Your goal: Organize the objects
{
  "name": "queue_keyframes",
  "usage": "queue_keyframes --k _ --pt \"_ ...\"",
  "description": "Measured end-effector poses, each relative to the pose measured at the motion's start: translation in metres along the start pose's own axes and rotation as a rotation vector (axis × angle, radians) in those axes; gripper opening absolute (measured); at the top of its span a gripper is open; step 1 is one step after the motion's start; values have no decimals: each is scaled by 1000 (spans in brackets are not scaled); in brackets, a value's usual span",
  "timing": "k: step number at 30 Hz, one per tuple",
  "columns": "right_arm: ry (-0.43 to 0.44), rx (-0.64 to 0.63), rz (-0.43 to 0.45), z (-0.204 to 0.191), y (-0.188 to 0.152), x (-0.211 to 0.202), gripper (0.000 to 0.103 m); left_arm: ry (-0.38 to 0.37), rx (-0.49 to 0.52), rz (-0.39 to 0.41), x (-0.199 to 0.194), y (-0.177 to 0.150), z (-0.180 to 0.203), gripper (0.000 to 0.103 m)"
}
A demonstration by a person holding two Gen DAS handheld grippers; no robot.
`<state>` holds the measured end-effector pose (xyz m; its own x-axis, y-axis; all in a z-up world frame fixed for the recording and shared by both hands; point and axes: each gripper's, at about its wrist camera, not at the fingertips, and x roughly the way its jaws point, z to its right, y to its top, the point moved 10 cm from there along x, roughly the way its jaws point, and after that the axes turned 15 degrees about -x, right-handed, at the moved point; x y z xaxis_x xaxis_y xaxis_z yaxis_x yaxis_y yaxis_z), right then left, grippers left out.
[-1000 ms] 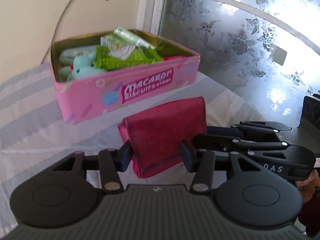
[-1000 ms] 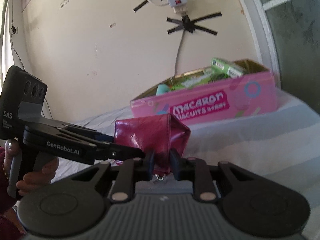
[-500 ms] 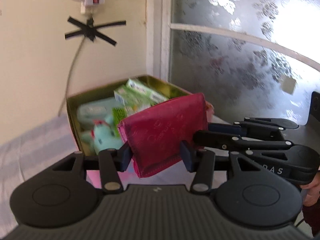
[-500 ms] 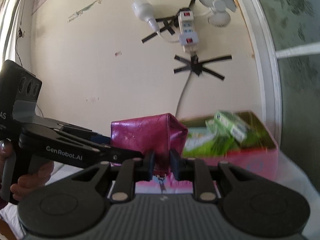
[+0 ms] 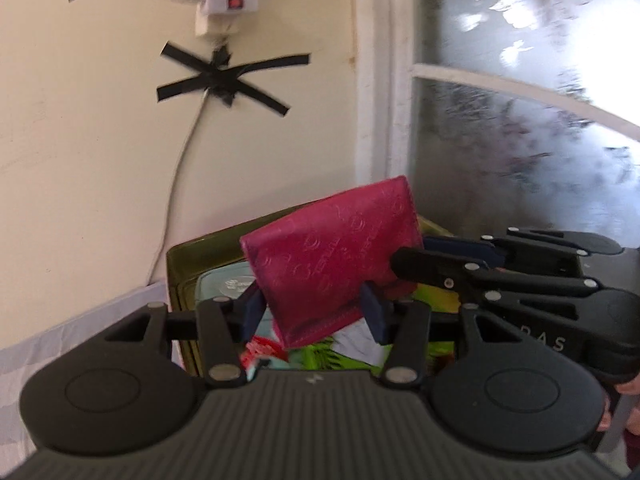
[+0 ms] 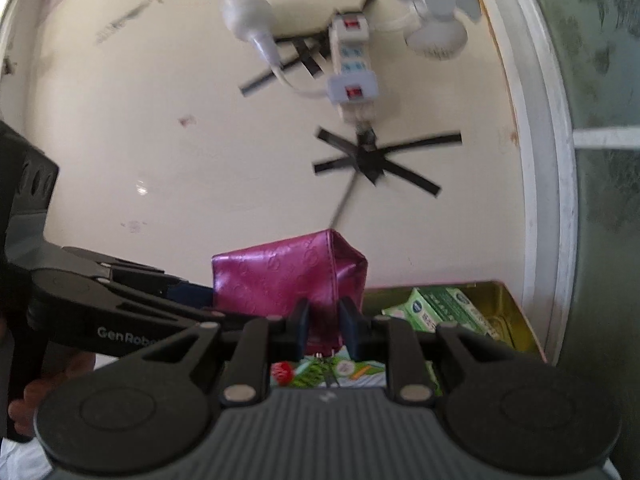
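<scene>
A magenta embossed pouch [image 5: 332,256] hangs in the air over the open box [image 5: 178,264], held by both grippers. My left gripper [image 5: 312,314] is shut on its lower edge across its width. My right gripper [image 6: 324,324] is shut on the pouch [image 6: 280,280] at one narrow end; it shows in the left wrist view [image 5: 408,262] coming in from the right. The box [image 6: 516,320] has a gold inner wall and holds green packets [image 6: 436,312] and other items below the pouch.
The cream wall behind carries a power strip [image 6: 352,68], a taped cable [image 6: 372,156] and a small white fan [image 6: 436,20]. A frosted glass window [image 5: 520,120] stands to the right. A striped cloth [image 5: 80,320] covers the surface at the left.
Both grippers have lifted the pouch from in front of the pink box and carried it forward over the box opening. The box's pink front has dropped out of view.
</scene>
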<state>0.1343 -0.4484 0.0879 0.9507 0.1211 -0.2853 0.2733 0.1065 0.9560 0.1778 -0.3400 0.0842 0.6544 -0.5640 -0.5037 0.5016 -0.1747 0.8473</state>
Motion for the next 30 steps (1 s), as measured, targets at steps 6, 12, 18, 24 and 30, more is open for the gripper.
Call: queue_keyframes --k 6,12,18,24,30 --pt "-68 11 -60 9 -18 24 38 207 -49 15 33 1 -30 87" --pt "-76 118 -28 11 -25 -3 45 264 -60 -6 24 -6 -42 92" --pt "-104 200 23 -2 -32 -49 47 274 -83 23 -8 -13 -38 98" --pt "-142 270 72 -17 -41 -96 53 262 -109 34 -42 -25 -30 103" --pt "-145 274 84 -38 -42 -129 57 245 -120 12 -68 -44 -23 103"
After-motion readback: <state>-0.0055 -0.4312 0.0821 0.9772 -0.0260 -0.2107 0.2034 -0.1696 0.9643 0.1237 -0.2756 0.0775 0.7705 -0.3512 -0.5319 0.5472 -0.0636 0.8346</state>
